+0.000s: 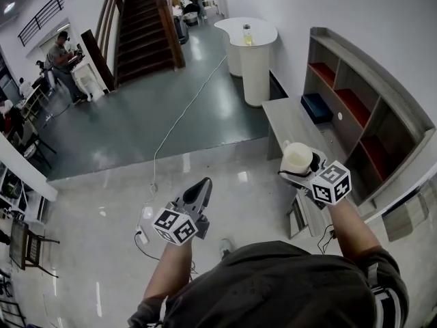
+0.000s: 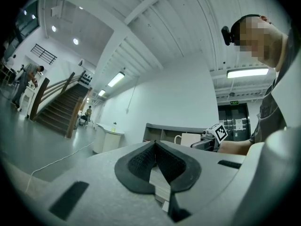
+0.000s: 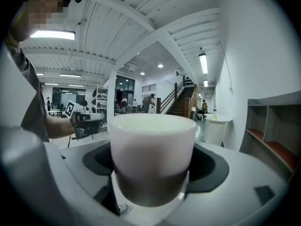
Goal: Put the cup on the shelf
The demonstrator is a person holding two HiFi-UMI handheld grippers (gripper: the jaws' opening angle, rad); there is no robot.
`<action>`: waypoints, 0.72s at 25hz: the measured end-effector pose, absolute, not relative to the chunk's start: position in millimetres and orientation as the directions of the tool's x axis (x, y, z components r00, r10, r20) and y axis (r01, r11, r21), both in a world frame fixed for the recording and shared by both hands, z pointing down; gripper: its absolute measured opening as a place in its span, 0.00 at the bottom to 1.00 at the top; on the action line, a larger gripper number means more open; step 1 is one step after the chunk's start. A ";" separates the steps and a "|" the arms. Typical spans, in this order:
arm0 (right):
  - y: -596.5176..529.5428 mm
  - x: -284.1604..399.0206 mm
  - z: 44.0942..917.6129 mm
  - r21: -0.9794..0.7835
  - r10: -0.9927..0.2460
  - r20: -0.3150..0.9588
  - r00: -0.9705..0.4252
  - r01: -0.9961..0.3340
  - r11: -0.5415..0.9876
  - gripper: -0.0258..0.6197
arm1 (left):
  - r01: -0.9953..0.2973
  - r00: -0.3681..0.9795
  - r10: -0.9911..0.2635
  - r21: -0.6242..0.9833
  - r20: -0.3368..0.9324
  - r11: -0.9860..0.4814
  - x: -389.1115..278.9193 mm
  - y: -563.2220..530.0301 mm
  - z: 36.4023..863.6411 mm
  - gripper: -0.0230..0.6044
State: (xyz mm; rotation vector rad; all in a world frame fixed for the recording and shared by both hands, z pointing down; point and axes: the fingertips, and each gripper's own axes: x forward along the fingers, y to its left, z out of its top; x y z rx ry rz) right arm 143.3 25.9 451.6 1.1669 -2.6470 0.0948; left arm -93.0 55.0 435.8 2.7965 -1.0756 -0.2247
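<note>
The white cup (image 3: 153,147) was clamped upright in the right tongs (image 1: 300,173) and held in the air, near the shelf (image 1: 372,77) but not yet in it, presumably so it could be carried level. The left tongs (image 1: 203,186) were pressed together, empty, and held aside, seemingly unneeded.

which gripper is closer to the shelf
Right. The right gripper, holding the cup, is just in front of the shelf; the left gripper is farther off over the floor.
</note>
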 end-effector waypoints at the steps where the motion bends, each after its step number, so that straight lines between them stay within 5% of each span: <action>1: 15.0 137.0 451.3 0.041 -0.724 0.250 -0.643 -0.740 0.672 0.71 | -0.647 0.738 -0.668 0.184 -0.093 -0.740 -99.8 42.4 436.3 0.03; 18: -198.4 14.2 427.3 0.041 -0.760 0.224 -0.610 -0.773 0.633 0.71 | -0.584 0.798 -0.597 0.142 -0.083 -0.799 -214.6 -179.4 413.6 0.04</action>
